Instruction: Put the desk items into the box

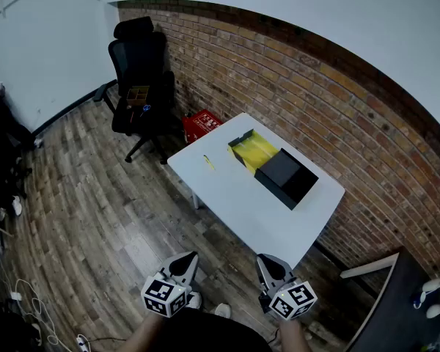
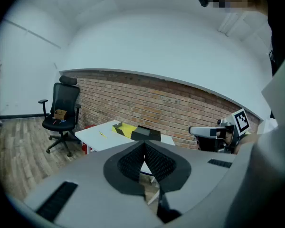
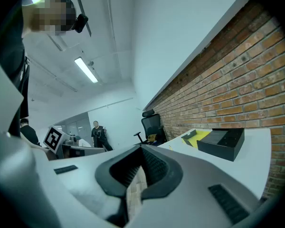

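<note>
Two tools [image 1: 188, 259] [image 1: 267, 263] closed, empty

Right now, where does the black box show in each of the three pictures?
Head view: black box right of centre, on the white table.
Left gripper view: black box at centre, on the table.
Right gripper view: black box right of centre.
Shared landmark: brick wall behind it.

A white table [image 1: 238, 200] bears a black box [image 1: 286, 178], yellow tray [image 1: 253, 149], small yellow item [image 1: 207, 162]
</note>
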`<action>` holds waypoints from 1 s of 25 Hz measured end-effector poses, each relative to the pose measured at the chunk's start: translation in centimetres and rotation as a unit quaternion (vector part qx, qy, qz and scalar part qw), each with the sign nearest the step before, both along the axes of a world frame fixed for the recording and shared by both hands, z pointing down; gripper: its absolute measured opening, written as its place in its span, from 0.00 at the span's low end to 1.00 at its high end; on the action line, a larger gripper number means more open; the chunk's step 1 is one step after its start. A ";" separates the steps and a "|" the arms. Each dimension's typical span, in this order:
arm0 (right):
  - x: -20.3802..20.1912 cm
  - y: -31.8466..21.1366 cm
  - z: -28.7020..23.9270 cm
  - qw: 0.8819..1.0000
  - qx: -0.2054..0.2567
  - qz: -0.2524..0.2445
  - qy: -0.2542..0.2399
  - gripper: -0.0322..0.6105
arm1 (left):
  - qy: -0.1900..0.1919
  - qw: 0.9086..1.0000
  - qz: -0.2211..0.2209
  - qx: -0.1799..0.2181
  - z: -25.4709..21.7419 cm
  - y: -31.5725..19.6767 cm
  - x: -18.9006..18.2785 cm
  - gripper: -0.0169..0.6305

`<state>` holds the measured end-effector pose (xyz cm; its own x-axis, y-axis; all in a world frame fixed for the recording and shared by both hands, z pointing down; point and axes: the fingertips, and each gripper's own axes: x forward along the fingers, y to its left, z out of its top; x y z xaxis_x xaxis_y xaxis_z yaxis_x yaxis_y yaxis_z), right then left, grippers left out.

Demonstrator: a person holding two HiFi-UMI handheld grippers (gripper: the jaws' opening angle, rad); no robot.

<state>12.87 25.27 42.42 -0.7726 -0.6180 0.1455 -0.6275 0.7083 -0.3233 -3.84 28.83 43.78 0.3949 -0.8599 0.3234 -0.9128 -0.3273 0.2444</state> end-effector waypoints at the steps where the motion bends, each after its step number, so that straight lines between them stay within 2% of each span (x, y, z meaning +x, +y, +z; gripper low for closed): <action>1: -0.2 -0.2 0.0 1.000 0.003 -0.003 0.000 0.08 | 0.000 1.000 0.000 0.002 -0.1 -0.2 -0.2 0.05; 14: -2.0 -1.0 0.2 1.000 -0.002 0.000 0.006 0.09 | 0.011 1.000 -0.003 0.009 -0.2 -2.4 -3.1 0.05; 25: -3.9 -1.2 0.6 0.999 -0.018 0.027 0.004 0.09 | 0.012 1.000 -0.004 0.007 0.3 -3.0 -7.1 0.05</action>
<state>8.99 24.08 43.03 -0.7373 -0.6526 0.1744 -0.6667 0.6613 -0.3439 -10.96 25.83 44.09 0.3959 -0.8673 0.3017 -0.9092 -0.3239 0.2617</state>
